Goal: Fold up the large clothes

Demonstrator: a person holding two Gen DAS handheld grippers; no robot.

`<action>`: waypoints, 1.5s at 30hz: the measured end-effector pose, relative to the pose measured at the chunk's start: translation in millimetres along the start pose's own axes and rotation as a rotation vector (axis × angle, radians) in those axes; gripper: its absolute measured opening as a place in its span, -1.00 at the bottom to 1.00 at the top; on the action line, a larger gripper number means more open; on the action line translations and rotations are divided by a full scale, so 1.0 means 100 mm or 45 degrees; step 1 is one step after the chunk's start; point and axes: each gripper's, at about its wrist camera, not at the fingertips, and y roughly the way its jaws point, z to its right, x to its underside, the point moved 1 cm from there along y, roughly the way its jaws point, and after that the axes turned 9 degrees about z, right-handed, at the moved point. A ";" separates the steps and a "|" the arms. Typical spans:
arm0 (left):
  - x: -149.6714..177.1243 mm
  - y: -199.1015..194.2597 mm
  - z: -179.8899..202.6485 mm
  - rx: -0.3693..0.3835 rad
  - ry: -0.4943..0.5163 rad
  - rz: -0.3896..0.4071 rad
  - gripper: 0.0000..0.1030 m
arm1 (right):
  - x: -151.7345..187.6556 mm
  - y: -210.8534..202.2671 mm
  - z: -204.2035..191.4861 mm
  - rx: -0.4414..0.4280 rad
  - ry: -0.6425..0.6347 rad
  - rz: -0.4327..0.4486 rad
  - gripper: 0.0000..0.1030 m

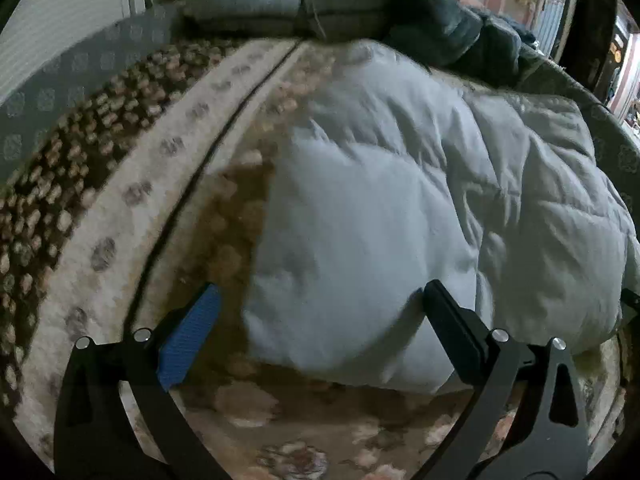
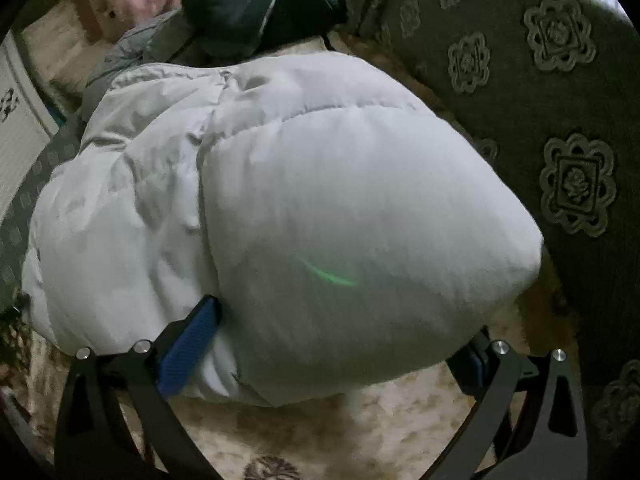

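A puffy white quilted jacket [image 1: 400,200] lies folded on a floral brown and cream blanket [image 1: 168,208]. My left gripper [image 1: 320,300] is open, its jaws wide apart at the jacket's near left corner, with the blue pad [image 1: 192,336] over the blanket. In the right wrist view the same jacket [image 2: 320,208] fills the middle. My right gripper [image 2: 332,332] is open with its jaws spread around the jacket's near bulging edge; the right fingertip is hidden behind the fabric.
Dark and grey-blue clothes [image 1: 440,24] are piled behind the jacket. A dark green patterned cover [image 2: 560,100] lies to the right. A white panel [image 1: 60,24] stands at the far left.
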 end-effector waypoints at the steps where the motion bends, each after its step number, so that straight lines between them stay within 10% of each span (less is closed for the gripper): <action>1: 0.01 0.02 0.02 -0.003 0.003 -0.007 0.94 | -0.01 0.02 0.01 -0.001 -0.001 -0.007 0.97; 8: 0.15 0.18 0.24 -0.041 0.072 -0.024 0.94 | -0.16 0.18 0.08 -0.073 0.047 -0.038 0.82; 13: 0.14 0.17 0.26 -0.040 0.069 -0.015 0.91 | -0.28 0.18 0.01 -0.116 0.041 -0.056 0.00; 17: -0.03 0.14 0.43 0.031 0.075 0.010 -0.21 | -0.33 0.16 -0.01 -0.130 0.033 -0.066 -0.23; 25: -0.09 -0.12 0.36 0.106 0.013 0.006 -0.61 | -0.30 -0.09 -0.04 -0.146 0.009 -0.031 -0.42; 40: 0.32 -0.77 0.22 0.177 -0.001 -0.024 -0.62 | 0.22 -0.86 0.12 -0.128 -0.044 -0.075 -0.38; 42: 0.38 -0.81 0.19 0.173 -0.010 -0.044 -0.48 | 0.38 -0.97 0.18 -0.107 -0.054 -0.135 -0.17; 45: 0.46 -0.89 -0.02 0.113 -0.120 -0.074 0.54 | 0.57 -1.18 0.27 -0.028 -0.180 -0.149 0.66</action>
